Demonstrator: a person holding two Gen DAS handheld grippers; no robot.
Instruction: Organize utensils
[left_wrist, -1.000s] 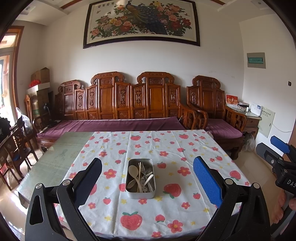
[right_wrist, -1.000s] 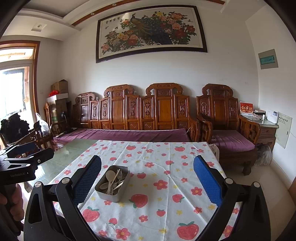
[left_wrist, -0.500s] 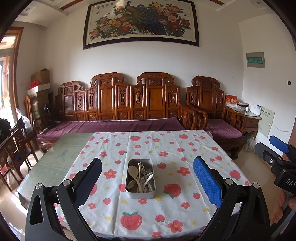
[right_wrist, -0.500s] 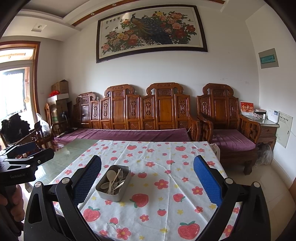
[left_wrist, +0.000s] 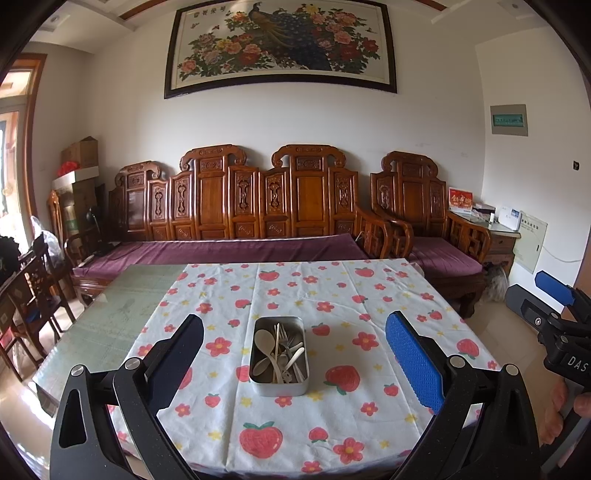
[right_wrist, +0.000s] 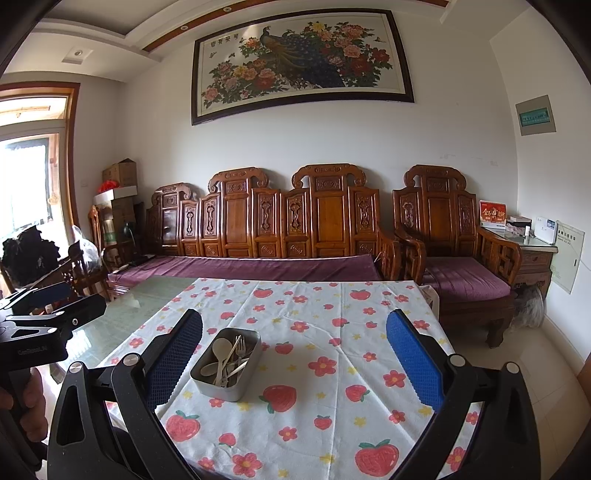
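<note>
While both tools are hovering above the near edge of the table, we are seeing a metal tin (left_wrist: 279, 356) sitting on the strawberry-print tablecloth (left_wrist: 332, 295), holding a loose jumble of pale utensils (left_wrist: 282, 352) (a round-bowled spoon, forks and other pieces we cannot tell apart). We are holding the left gripper (left_wrist: 294, 338) with its jaws spread wide and gripping nothing, the tin lying centred between them farther out. The right gripper (right_wrist: 294, 338) is likewise gaping and empty, the tin appearing just beside its left finger (right_wrist: 177, 354). Only the left wrist view is showing the right tool from outside; only the right wrist view is showing the doorway (right_wrist: 33, 177).
</note>
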